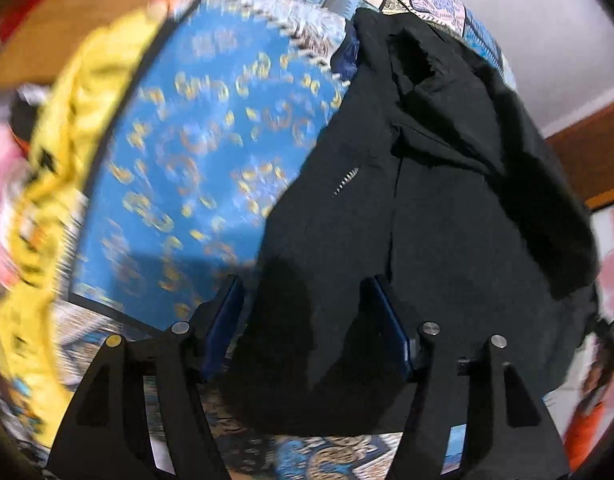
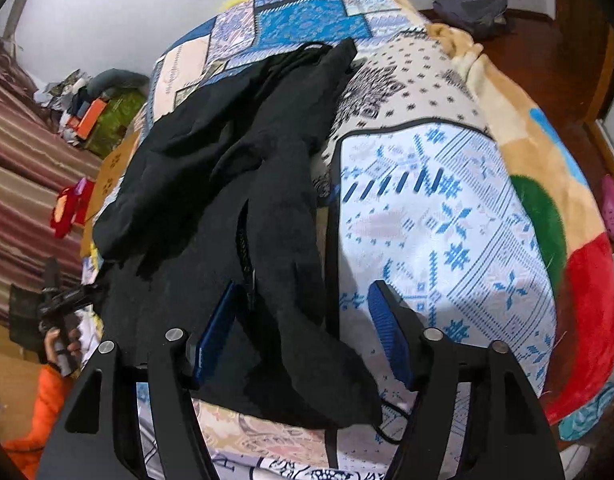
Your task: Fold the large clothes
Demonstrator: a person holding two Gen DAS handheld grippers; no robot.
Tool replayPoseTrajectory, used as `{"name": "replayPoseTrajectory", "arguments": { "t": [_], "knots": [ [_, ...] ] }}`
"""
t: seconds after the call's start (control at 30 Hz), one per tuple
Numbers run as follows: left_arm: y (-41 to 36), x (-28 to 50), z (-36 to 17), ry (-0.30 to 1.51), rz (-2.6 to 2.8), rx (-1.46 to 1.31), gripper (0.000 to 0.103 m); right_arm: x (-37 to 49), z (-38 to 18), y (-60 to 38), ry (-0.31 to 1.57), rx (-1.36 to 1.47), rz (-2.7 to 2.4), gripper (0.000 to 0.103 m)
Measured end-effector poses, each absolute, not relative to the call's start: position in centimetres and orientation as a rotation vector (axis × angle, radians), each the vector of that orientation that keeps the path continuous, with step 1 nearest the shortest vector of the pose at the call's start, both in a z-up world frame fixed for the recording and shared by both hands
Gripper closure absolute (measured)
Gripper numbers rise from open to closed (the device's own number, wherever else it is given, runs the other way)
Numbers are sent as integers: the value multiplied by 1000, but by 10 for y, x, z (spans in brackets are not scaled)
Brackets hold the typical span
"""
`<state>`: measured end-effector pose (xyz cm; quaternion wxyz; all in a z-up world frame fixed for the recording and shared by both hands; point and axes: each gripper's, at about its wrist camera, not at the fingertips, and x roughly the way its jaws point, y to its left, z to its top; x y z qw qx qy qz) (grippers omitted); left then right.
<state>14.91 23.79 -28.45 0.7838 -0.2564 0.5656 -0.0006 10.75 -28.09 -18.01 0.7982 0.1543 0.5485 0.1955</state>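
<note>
A large black jacket lies spread on the patterned bedspread, a small silver zipper showing on its front. My left gripper is open, its blue pads standing either side of the jacket's near hem, just above it. In the right wrist view the same jacket lies on the left, with a sleeve trailing toward me. My right gripper is open over that sleeve, holding nothing. The left gripper shows at the left edge in a hand.
A yellow garment lies bunched along the bed's left side. A blue-and-white patterned bedspread panel and a fleece blanket with red and green patches cover the right. A striped curtain, floor clutter and a grey bag lie beyond.
</note>
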Motion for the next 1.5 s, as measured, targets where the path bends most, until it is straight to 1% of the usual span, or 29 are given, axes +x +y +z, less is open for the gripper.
{"name": "replayPoseTrajectory", "arguments": {
  "t": [0.13,0.17,0.2,0.23,0.27,0.3,0.33,0.37,0.4,0.5,0.6,0.73,0.83,0.93,1.07,1.17,1.27,1.37,1.5],
  "knots": [
    [236,146,-284,1198,-59,-577,40,101,-180,-275,1183,287,438,38],
    [235,145,-285,1200,-73,-589,40,99,-179,-273,1180,266,430,40],
    [233,145,-285,1203,-88,-596,46,100,-178,-270,1178,254,423,43],
    [230,145,-284,1210,-106,-597,50,99,-177,-268,1174,241,417,46],
    [227,146,-284,1216,-114,-596,57,100,-176,-267,1172,230,413,54],
    [225,146,-283,1222,-118,-589,63,99,-174,-264,1167,207,410,71],
    [222,146,-280,1221,-121,-576,65,100,-171,-262,1165,193,415,81],
    [219,145,-276,1213,-123,-559,76,99,-169,-260,1170,188,432,90],
    [215,145,-271,1205,-130,-539,84,99,-167,-258,1178,185,439,91],
    [204,142,-248,1150,-191,-545,86,100,-161,-253,1177,176,462,94],
    [185,141,-213,1089,-249,-522,86,107,-153,-250,1164,200,482,95],
    [169,149,-167,1016,-330,-532,87,123,-128,-248,1119,247,541,96],
    [172,164,-127,933,-392,-586,87,144,-101,-245,1058,268,581,97],
    [181,188,-98,862,-422,-637,87,171,-80,-240,1015,288,598,97],
    [201,223,-80,818,-360,-642,88,218,-72,-239,980,307,569,97],
    [222,263,-87,795,-291,-676,89,254,-74,-245,957,361,523,98],
    [246,299,-109,809,-188,-701,89,294,-87,-256,949,406,443,98],
    [265,334,-148,850,-138,-729,89,329,-112,-263,980,443,365,98],
    [273,369,-201,960,-47,-698,89,361,-157,-267,1050,463,310,97]
  ]
}}
